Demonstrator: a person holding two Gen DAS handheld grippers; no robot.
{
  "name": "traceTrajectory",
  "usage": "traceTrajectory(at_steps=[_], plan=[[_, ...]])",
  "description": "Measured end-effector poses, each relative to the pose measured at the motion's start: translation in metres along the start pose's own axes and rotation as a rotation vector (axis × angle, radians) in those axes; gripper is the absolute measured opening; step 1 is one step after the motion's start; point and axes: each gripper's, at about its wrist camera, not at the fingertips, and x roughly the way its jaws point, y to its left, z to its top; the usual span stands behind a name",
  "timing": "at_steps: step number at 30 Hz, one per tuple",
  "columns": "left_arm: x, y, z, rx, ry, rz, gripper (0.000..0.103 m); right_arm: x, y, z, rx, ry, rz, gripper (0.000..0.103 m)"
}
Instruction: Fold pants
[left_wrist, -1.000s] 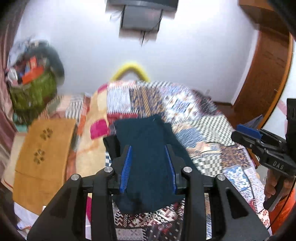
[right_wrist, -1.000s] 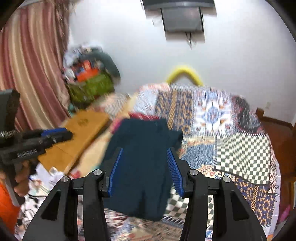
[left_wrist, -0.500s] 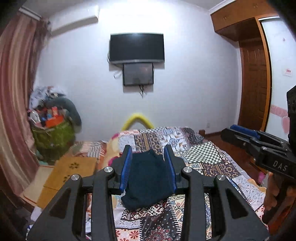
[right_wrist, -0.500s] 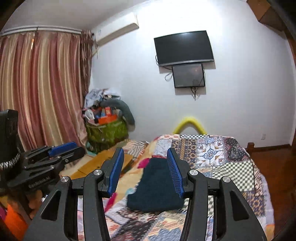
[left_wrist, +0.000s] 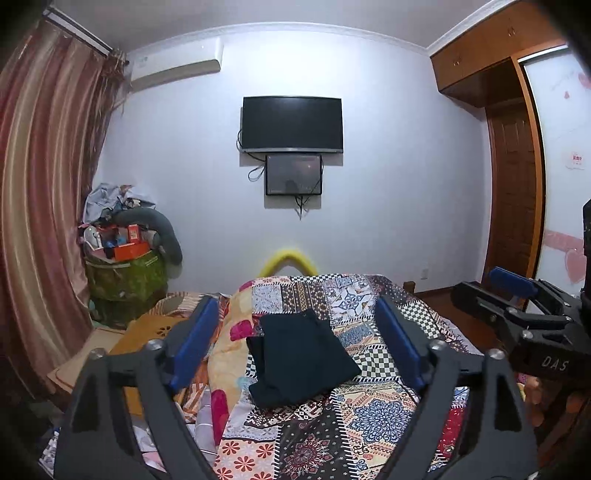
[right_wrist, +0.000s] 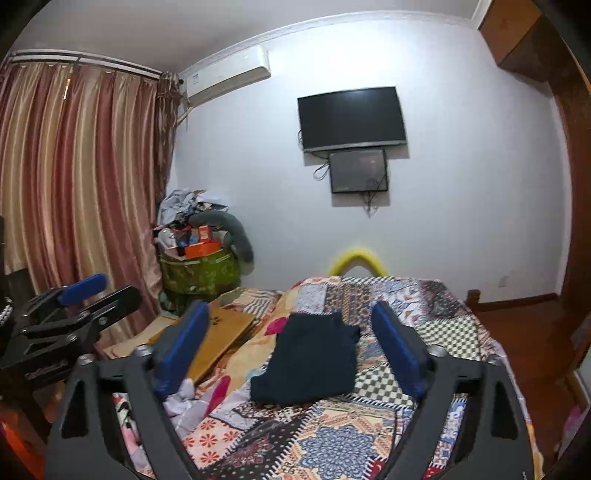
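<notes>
The dark navy pants (left_wrist: 301, 356) lie folded into a compact rectangle on the patchwork bedspread (left_wrist: 354, 417); they also show in the right wrist view (right_wrist: 310, 363). My left gripper (left_wrist: 297, 343) is open and empty, held back from the bed and well above the pants. My right gripper (right_wrist: 295, 345) is open and empty too, at a like distance. The right gripper shows at the right edge of the left wrist view (left_wrist: 517, 295), and the left gripper at the left edge of the right wrist view (right_wrist: 81, 299).
A wooden board (right_wrist: 218, 336) lies beside the bed on the left. A green bag heaped with clutter (left_wrist: 125, 266) stands in the corner by the curtain (right_wrist: 81, 184). A TV (left_wrist: 291, 123) hangs on the far wall. A wooden wardrobe (left_wrist: 513, 192) is on the right.
Both grippers have pulled back and tilted up from close over the pants. Their jaws have opened wider. The pants stay folded on the bed.
</notes>
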Motion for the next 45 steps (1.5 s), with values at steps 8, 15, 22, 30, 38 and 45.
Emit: traceTrajectory(at_steps=[8, 15, 22, 30, 38, 45], plan=[[-0.01, 0.002, 0.002, -0.022, -0.033, 0.021, 0.103, -0.006, -0.001, 0.001, 0.006, -0.008, -0.006, 0.103], [-0.005, 0.003, -0.003, -0.023, -0.015, 0.022, 0.103, -0.013, 0.0, -0.005, 0.001, -0.014, -0.013, 0.103], [0.0, 0.006, -0.005, -0.036, -0.002, 0.022, 0.103, -0.015, 0.003, -0.007, -0.015, -0.014, -0.015, 0.103], [0.006, 0.009, -0.011, -0.043, 0.019, 0.005, 0.103, -0.012, 0.004, -0.008, -0.019, 0.006, -0.024, 0.103], [0.01, 0.01, -0.013, -0.046, 0.035, 0.005, 0.103, -0.01, 0.001, -0.008, -0.016, 0.023, -0.029, 0.103], [0.011, 0.011, -0.013, -0.052, 0.04, -0.002, 0.103, -0.011, 0.0, -0.007, -0.013, 0.022, -0.03, 0.103]])
